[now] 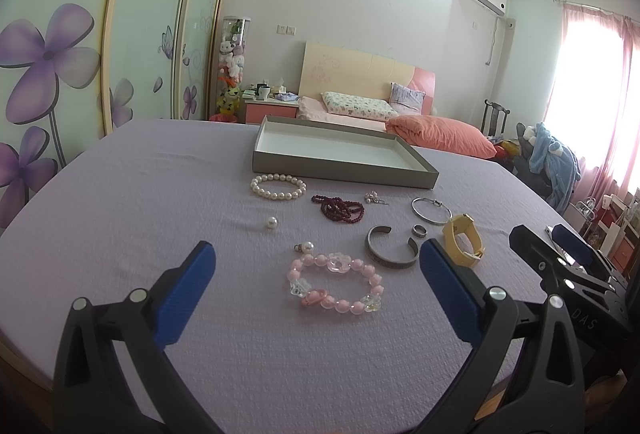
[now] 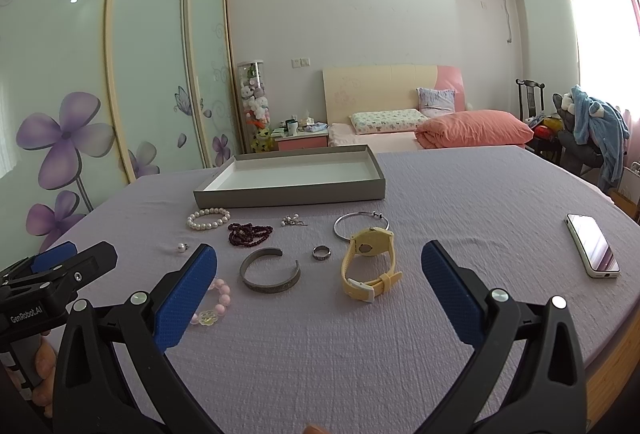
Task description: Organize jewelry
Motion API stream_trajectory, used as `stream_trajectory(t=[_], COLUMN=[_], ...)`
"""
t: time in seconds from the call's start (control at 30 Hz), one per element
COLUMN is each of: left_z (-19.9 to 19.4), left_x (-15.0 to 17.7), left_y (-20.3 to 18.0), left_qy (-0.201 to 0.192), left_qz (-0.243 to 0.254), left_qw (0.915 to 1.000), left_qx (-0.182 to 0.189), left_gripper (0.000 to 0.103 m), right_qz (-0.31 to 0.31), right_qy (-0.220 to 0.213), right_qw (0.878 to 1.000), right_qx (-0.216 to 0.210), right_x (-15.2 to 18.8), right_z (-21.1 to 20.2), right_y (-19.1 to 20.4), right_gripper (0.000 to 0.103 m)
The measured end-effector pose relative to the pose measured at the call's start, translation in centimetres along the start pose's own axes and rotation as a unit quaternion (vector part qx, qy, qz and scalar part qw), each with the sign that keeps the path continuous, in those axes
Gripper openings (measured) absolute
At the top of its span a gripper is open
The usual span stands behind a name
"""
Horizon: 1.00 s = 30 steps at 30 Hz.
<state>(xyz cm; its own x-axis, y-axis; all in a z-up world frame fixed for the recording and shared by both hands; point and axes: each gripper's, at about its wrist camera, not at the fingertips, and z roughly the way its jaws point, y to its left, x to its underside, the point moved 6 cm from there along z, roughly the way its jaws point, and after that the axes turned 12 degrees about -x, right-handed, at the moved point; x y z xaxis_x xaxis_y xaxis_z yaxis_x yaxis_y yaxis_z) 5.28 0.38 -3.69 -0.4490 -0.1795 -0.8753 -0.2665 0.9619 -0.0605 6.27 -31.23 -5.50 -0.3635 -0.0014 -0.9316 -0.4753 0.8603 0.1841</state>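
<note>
Jewelry lies on a lilac cloth before an empty grey tray (image 1: 340, 171) (image 2: 288, 193). A pink bead bracelet (image 1: 335, 284) sits between my open left gripper's (image 1: 316, 262) jaws, a little ahead. Beyond lie a pearl bracelet (image 1: 278, 186), dark red beads (image 1: 340, 209), a silver cuff (image 1: 390, 252), a ring (image 1: 419, 231), a thin bangle (image 1: 431, 210) and a yellow watch (image 1: 464, 240). My open right gripper (image 2: 318, 262) frames the watch (image 2: 370, 266), cuff (image 2: 270, 270) and ring (image 2: 321, 253).
A loose pearl (image 1: 271, 222), a pearl earring (image 1: 305, 246) and small pearl earrings (image 1: 374, 197) also lie on the cloth. A phone (image 2: 593, 250) rests at the right. A bed (image 2: 432, 129) and wardrobe doors (image 2: 120, 73) stand behind.
</note>
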Motion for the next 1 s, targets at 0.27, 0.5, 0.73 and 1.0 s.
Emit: stream_trajectory(t=[0.27, 0.5, 0.73, 1.0], left_z=[0.6, 2.2, 4.0, 6.8], left_x=[0.7, 0.9, 1.7, 2.4], left_y=[-0.4, -0.4, -0.8, -1.4], left_qy=[0.008, 0.037, 0.071, 0.110], left_qz=[0.001, 0.002, 0.013, 0.042], left_qw=[1.0000, 0.9993, 0.9972, 0.9931], left_qx=[-0.002, 0.003, 0.020, 0.001], left_gripper=[0.101, 0.101, 0.101, 0.101], right_qz=[0.005, 0.039, 0.075, 0.065], right_qy=[0.010, 0.069, 0.159, 0.223], right_qw=[1.000, 0.996, 0.983, 0.969], right_qx=[0.005, 0.032, 0.059, 0.082], right_x=[0.8, 1.4, 2.5, 3.1], right_z=[0.9, 3.3, 6.9, 10.4], right_y=[-1.2, -3.6, -6.3, -6.6], right_gripper=[0.102, 0.102, 0.102, 0.094])
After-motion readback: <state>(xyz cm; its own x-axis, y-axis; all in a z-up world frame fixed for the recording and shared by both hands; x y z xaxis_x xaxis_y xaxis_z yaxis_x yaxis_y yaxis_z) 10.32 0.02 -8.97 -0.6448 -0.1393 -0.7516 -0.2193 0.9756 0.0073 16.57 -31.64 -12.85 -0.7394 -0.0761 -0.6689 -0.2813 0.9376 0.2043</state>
